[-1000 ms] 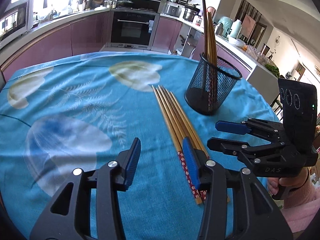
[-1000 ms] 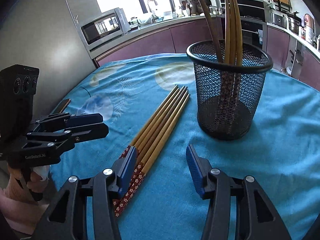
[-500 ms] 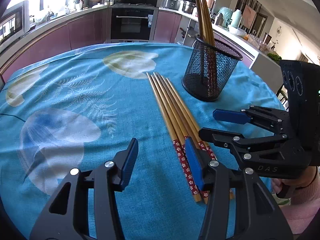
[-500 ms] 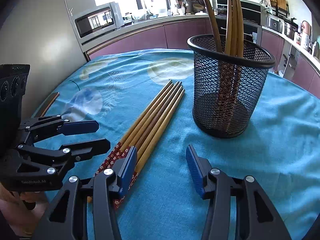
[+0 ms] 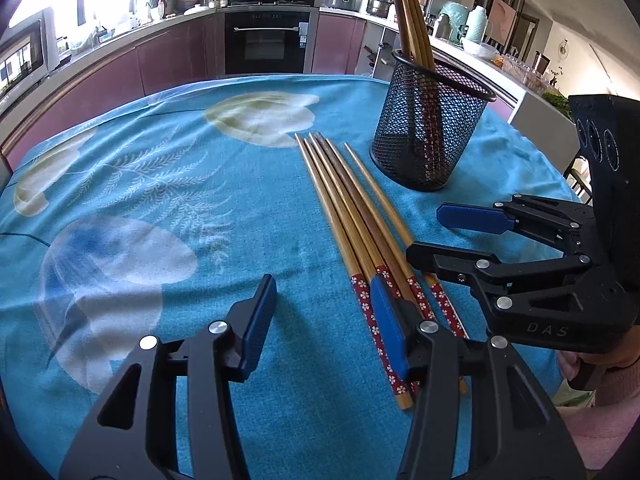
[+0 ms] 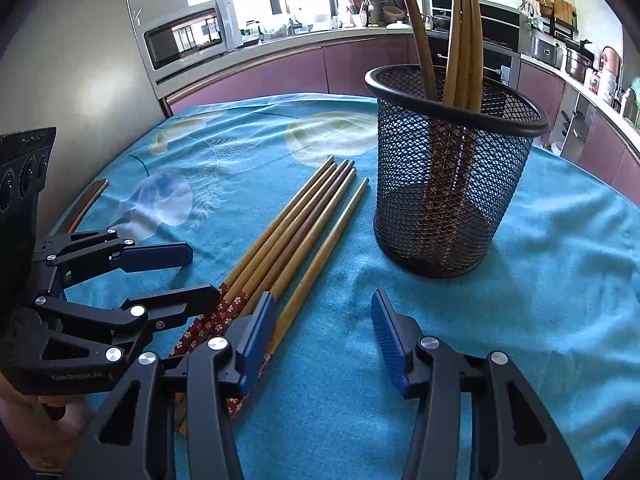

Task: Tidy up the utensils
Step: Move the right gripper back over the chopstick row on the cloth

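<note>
Your left gripper [image 5: 322, 312] hangs low over the blue tablecloth [image 5: 160, 184] at the bottom of its own view, jaws parted and gripping nothing; they have just been widening, and its right-hand pad sits over the red patterned ends of the loose chopsticks [image 5: 352, 216]. Your right gripper [image 6: 322, 328] is likewise parted with nothing between the pads, its left-hand finger over the same patterned ends, while bare cloth lies between the two pads. Those loose chopsticks lie side by side on the cloth at the centre of both views, one set slightly apart toward the black mesh holder [image 6: 452, 184]. That holder stands upright in the upper right of each frame, with several chopsticks standing in it [image 6: 460, 40] and rising above its rim.
</note>
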`<control>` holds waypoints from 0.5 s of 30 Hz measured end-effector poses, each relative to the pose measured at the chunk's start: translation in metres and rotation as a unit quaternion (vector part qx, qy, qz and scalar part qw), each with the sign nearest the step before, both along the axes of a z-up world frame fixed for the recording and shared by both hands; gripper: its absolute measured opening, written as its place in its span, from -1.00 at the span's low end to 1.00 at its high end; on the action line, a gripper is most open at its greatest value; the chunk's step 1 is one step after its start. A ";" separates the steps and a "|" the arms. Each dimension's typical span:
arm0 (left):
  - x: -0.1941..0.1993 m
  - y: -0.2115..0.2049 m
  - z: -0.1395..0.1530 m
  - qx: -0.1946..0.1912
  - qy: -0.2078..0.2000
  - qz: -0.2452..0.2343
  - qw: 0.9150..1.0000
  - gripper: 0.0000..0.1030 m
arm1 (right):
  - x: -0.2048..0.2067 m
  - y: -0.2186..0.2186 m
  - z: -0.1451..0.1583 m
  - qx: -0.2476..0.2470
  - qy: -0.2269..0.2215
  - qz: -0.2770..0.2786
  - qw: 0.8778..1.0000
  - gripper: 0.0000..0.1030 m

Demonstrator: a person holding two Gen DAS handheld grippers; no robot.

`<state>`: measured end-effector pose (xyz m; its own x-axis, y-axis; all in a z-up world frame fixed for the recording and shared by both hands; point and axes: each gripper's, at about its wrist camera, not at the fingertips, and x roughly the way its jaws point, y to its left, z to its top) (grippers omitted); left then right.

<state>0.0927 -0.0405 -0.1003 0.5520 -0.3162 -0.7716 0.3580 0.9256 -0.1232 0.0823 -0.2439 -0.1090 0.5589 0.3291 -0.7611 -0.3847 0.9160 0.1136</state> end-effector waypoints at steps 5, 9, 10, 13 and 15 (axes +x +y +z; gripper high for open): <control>-0.001 -0.001 -0.001 0.009 -0.004 -0.002 1.000 -0.08 | -0.002 -0.001 0.000 -0.007 -0.003 0.001 1.000 -0.11; -0.001 0.000 -0.001 0.009 -0.005 -0.005 1.000 -0.11 | -0.003 -0.001 0.000 -0.006 -0.002 0.000 1.000 -0.13; -0.001 0.000 -0.002 0.009 -0.006 -0.005 1.000 -0.12 | -0.003 -0.001 0.000 -0.007 -0.002 0.000 1.000 -0.13; -0.001 -0.004 -0.004 0.021 -0.011 -0.003 1.000 -0.13 | -0.002 0.000 0.000 -0.011 -0.004 -0.001 1.000 -0.14; -0.001 -0.007 -0.005 0.031 -0.015 -0.001 0.999 -0.15 | -0.001 0.002 0.000 -0.014 -0.005 0.000 1.000 -0.15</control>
